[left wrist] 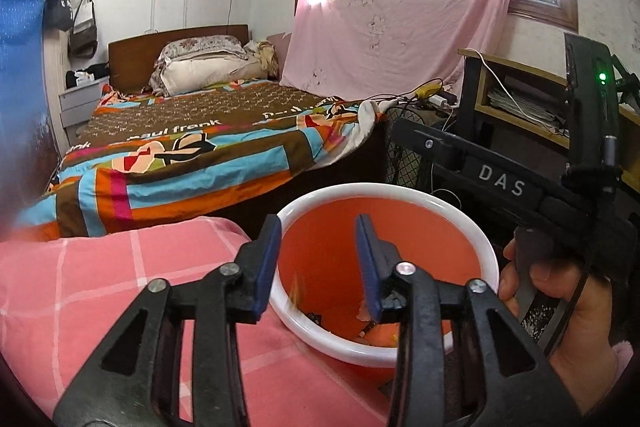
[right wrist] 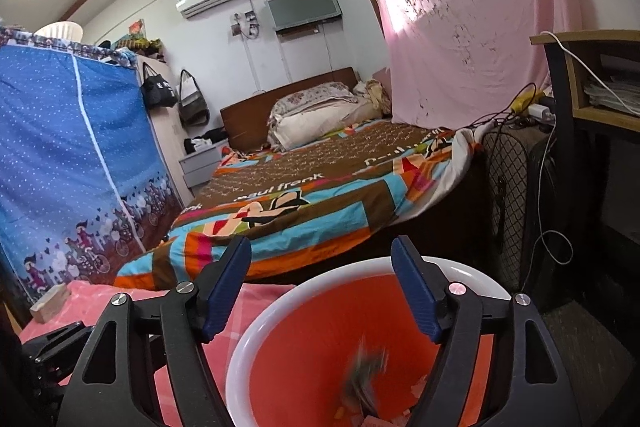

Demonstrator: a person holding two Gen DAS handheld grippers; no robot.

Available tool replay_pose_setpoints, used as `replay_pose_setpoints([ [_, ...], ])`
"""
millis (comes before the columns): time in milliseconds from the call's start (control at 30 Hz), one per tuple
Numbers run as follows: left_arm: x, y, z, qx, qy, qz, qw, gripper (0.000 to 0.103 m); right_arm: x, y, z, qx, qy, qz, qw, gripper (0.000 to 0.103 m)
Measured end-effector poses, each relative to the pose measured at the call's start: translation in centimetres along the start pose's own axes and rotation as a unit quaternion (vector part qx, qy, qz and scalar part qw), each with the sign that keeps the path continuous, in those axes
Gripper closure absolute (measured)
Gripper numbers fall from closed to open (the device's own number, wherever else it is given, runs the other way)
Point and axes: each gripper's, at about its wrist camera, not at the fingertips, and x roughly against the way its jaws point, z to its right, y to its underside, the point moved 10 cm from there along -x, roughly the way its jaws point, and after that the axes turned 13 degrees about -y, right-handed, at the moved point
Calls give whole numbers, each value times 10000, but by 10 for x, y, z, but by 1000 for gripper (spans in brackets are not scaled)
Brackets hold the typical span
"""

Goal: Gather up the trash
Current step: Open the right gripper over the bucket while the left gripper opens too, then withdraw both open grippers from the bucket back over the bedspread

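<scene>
An orange trash bin with a white rim [left wrist: 384,193] stands beside a pink checked cloth. My left gripper [left wrist: 318,227] hangs open over the bin's mouth with nothing between its blue pads, and a small blurred scrap [left wrist: 297,293] is in the air below it. Paper scraps [left wrist: 372,331] lie at the bin's bottom. In the right wrist view my right gripper [right wrist: 320,247] also stands open above the same bin [right wrist: 256,323], with a blurred greyish piece of trash [right wrist: 366,375] below its fingers inside the bin. A hand [left wrist: 560,307] holds the right tool's black body [left wrist: 500,179].
The pink checked cloth [left wrist: 120,287] covers the surface left of the bin. Behind is a bed [left wrist: 200,147] with a colourful cover. A fan grille [right wrist: 508,187], cables and a desk [right wrist: 580,79] stand on the right, a blue fabric wardrobe [right wrist: 72,147] on the left.
</scene>
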Motion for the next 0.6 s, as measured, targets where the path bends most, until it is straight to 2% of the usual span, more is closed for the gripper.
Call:
replay_pose_setpoints([
  [333,-4,1,-6,109,-32,-60,9999,51,0,-2,4,-55,45,12,10000,27],
  [600,-1,-4,-25,259,-194,-31,9995,45,-2,0,2,-43,34,-22,10000,25],
])
